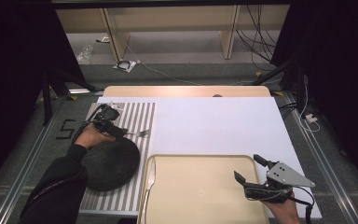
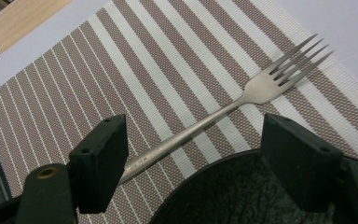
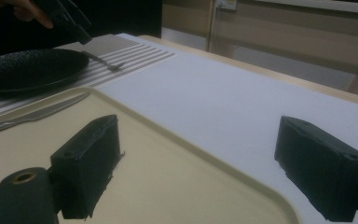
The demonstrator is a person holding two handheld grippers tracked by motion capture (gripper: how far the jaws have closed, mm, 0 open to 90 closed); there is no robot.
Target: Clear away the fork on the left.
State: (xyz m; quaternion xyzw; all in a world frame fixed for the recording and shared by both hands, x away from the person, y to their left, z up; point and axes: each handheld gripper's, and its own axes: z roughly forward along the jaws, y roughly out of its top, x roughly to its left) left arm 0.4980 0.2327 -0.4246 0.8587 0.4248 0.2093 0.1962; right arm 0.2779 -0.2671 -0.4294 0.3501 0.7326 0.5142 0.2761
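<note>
A white-topped desk [image 1: 214, 123] fills the middle of the high view. On its striped mat [image 1: 137, 116], left of centre, lies a fork [image 2: 223, 112] beside a black plate [image 1: 109, 163]. The left gripper [image 1: 116, 130] hangs over the fork's handle, jaws open. The right gripper [image 1: 248, 169], lower right, is open above a tray [image 1: 200, 186].

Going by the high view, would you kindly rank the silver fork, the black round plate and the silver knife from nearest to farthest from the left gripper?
1. Silver fork, on the striped placemat, at the left gripper.
2. Black round plate, just below it on the mat.
3. Silver knife, along the beige tray's left edge, farthest.
</note>
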